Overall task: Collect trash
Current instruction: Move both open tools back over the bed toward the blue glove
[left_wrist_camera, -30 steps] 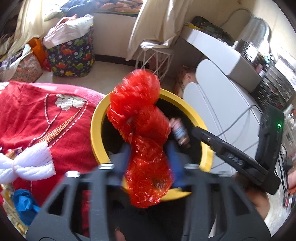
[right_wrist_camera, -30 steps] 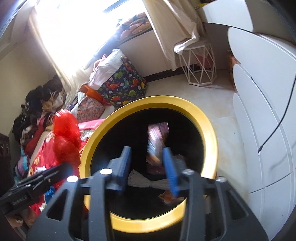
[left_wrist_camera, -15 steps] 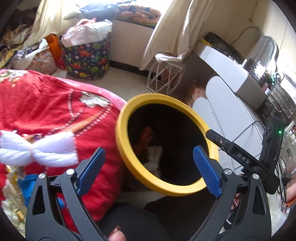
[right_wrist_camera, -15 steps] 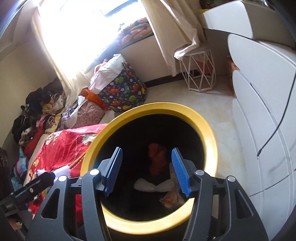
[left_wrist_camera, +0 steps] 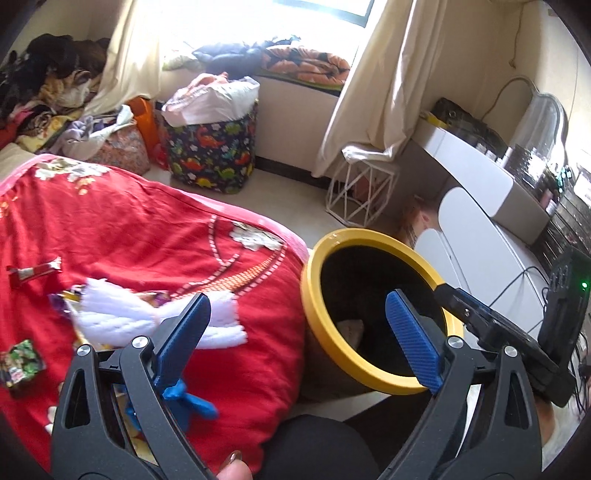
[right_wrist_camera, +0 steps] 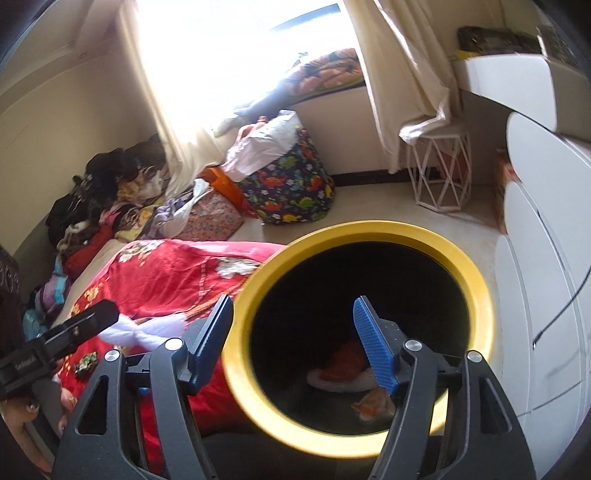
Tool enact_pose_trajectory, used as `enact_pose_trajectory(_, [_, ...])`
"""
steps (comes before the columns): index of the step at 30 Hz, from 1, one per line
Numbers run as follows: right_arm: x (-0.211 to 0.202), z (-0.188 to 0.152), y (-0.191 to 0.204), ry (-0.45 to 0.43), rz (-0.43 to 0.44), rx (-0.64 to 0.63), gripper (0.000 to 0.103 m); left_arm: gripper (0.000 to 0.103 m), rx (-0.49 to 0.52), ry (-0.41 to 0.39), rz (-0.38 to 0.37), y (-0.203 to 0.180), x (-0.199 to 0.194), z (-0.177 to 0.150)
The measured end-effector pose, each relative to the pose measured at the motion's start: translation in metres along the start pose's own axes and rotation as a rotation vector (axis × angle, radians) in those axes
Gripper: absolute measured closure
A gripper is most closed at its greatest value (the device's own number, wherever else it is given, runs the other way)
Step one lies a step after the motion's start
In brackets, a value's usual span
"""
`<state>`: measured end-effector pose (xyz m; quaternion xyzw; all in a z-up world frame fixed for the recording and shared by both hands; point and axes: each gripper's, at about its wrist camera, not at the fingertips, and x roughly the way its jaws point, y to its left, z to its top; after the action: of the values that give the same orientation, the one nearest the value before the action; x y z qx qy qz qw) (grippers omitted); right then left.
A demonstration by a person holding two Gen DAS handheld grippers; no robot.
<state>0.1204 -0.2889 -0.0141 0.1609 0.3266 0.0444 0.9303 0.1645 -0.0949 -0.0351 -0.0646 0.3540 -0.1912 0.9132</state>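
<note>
Red bag (right_wrist_camera: pixel 343 360) now in bin (right_wrist_camera: pixel 476 280), left tongs (left_wrist_camera: pixel 295 332) empty, wrappers (left_wrist_camera: pixel 35 272) on blanket (left_wrist_camera: pixel 147 236)

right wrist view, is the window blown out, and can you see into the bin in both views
Right wrist view: window is pure white glare, yet red trash shows inside the bin. Left wrist view: window also blown out, bin interior mostly black.

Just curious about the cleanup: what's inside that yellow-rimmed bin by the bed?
Inside the yellow-rimmed bin, the right wrist view shows a crumpled red plastic bag, something white under it and an orange-and-white scrap. The rest of the bottom is dark or hidden behind the rim.
</note>
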Motion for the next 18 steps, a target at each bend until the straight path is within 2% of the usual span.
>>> enact_pose_trajectory(9, [0.003,-0.001,0.044,0.007,0.063,-0.117,0.033,0.015,-0.009,-0.062,0.067,0.021,-0.019,0.006])
enact_pose_trajectory(18, [0.017,-0.004,0.085,0.056,0.122,-0.204,0.032,0.015,-0.060,-0.096,0.113,0.053,-0.036,0.009])
